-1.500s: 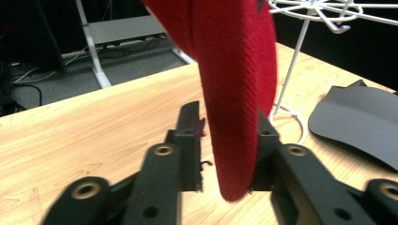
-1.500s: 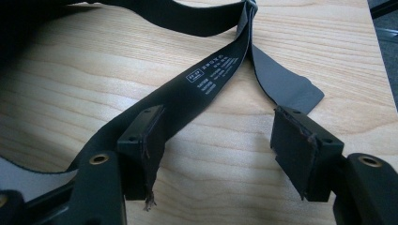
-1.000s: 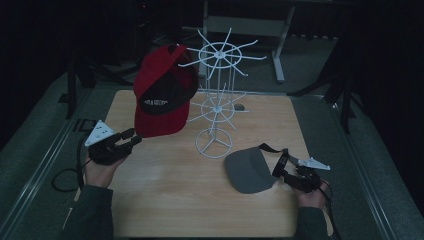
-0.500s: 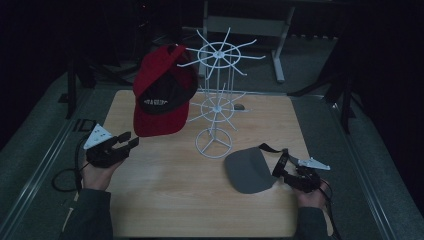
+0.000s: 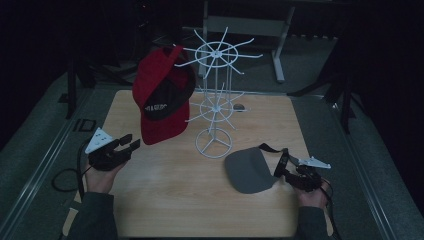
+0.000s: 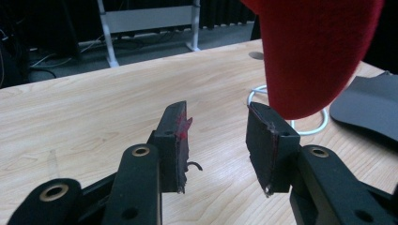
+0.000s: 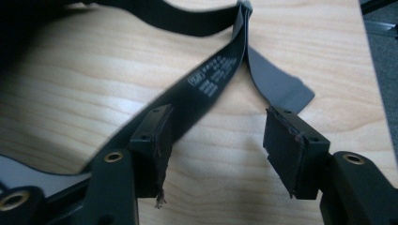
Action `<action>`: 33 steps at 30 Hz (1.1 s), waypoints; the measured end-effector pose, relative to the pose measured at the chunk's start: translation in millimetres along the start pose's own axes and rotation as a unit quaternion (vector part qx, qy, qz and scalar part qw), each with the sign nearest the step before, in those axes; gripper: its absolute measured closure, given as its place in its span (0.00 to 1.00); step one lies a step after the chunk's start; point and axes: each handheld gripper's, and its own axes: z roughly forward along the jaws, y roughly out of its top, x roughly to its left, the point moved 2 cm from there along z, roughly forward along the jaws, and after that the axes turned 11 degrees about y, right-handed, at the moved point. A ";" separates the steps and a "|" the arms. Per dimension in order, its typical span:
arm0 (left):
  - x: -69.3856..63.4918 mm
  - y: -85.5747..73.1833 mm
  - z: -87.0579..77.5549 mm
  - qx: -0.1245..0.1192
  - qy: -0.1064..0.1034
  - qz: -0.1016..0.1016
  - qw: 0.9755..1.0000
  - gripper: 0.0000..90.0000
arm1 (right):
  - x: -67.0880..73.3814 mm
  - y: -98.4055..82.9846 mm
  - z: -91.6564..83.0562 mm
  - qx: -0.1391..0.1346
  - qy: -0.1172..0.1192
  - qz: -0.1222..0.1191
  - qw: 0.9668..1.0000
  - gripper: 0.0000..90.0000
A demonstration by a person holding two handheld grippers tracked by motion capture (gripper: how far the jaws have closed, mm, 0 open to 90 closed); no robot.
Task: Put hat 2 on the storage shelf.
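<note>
The right gripper view shows the right gripper (image 7: 216,150), jaws just closing yet apart, around the grey cap's strap (image 7: 206,84), while the left gripper (image 5: 127,145) gapes empty beside the red cap (image 5: 162,102) hanging on the wire rack (image 5: 215,95).

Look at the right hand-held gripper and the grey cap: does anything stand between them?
Nothing visible does. The right hand-held gripper sits at the grey fabric cap's black strap, which crosses between its open jaws.

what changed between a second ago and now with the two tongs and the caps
The right tongs have just been closing; the grey cap's black strap lies between their jaws, not yet pinched. The left tongs shifted slightly toward the red cap, open with nothing between them. The red cap on the white wire rack, the grey cap and the table stayed put.
</note>
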 end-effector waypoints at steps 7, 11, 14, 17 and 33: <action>0.9 -3.6 3.5 0.003 0.010 -0.001 1.000 0.66 | 2.2 11.0 -9.0 -0.016 0.000 -0.008 1.000 0.58; 2.1 -8.1 5.5 0.011 0.012 0.003 1.000 0.65 | -1.3 16.9 -8.4 -0.013 -0.004 -0.012 1.000 0.61; 3.7 -11.2 6.6 0.015 0.013 -0.003 1.000 0.65 | -5.1 22.4 -6.5 -0.019 -0.006 -0.015 1.000 0.68; 3.7 -12.4 6.9 0.016 0.013 -0.003 1.000 0.65 | -7.9 26.3 -2.9 -0.017 -0.012 -0.018 1.000 0.73; 7.7 -14.6 1.8 0.011 0.015 -0.018 1.000 0.64 | -18.8 54.1 28.6 0.029 -0.019 -0.034 0.999 0.82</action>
